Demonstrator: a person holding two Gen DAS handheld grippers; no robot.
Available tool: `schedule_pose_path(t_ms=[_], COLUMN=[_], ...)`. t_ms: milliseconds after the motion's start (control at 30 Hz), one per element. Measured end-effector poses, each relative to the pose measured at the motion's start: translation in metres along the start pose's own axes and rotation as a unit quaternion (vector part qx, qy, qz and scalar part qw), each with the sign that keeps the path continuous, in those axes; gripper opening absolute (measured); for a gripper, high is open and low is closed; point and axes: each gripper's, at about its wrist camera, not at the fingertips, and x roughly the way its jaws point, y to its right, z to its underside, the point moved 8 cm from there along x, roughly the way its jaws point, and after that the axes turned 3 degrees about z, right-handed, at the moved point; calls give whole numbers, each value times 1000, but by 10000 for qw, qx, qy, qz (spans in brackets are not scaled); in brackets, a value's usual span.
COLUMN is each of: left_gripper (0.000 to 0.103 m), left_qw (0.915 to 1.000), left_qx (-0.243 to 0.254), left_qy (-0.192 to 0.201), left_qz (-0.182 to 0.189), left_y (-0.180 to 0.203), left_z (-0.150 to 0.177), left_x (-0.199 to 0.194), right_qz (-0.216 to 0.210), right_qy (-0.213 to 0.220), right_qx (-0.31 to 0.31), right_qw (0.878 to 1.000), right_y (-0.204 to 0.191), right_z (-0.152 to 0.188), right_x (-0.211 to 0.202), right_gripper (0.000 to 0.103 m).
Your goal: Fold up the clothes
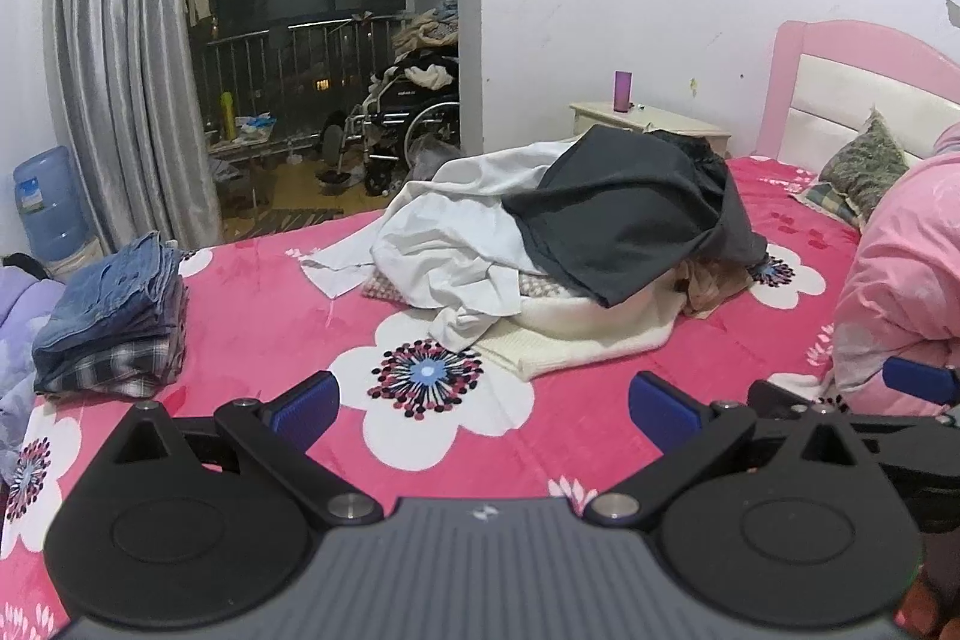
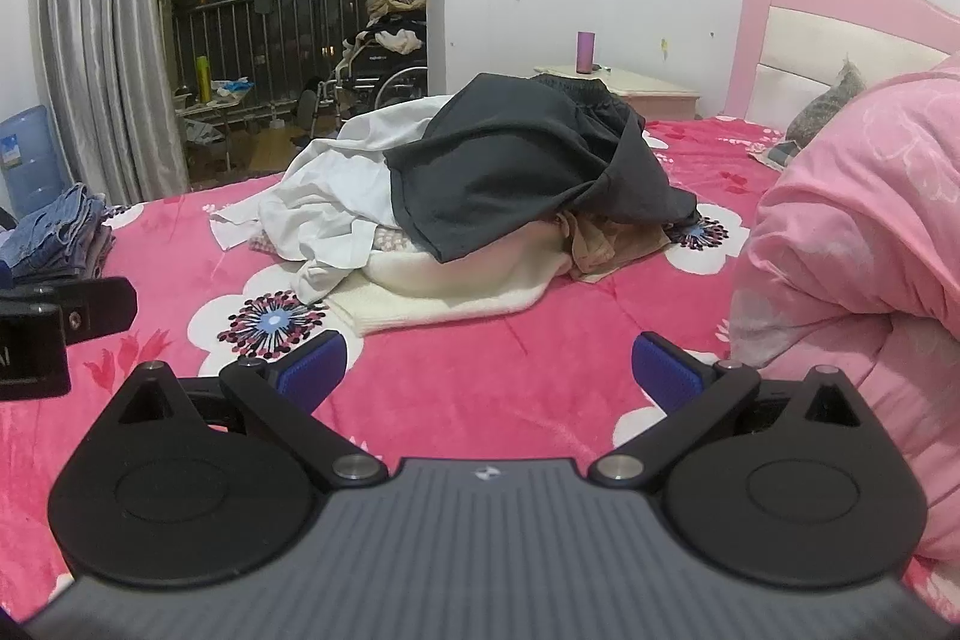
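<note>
A: Both sets of fingers are spread with nothing between them: left gripper [image 1: 483, 409], right gripper [image 2: 487, 363], low over the near edge of the bed [image 1: 276, 292].

B: And the clothes?

A: A loose heap mid-bed, a dark grey garment [image 1: 630, 214] draped over a white shirt [image 1: 444, 232] and a cream sweater [image 1: 576, 328]. A folded stack [image 1: 114, 316] sits at the left edge.

B: The risk?

A: Likely tangling: pulling the grey garment could drag the others along.
</note>
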Motion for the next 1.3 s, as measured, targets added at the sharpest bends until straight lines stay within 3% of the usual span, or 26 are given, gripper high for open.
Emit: schedule_pose_path(t_ms=[600,1300], left_gripper=[103,103], left_qw=[9994,9992], left_qx=[-91,-87], left_qy=[-227,-197], left_qz=[-225,-329], left_y=[-13,-19], left_z=[29,26], left_x=[11,11], right_qz=[-37,-13], right_qy=[-159,-201], right_qx=[63,-10], right_qw=[9998,9998], right_y=[0,-4], right_z=[5,7], right_x=[4,5], right_gripper=[102,102])
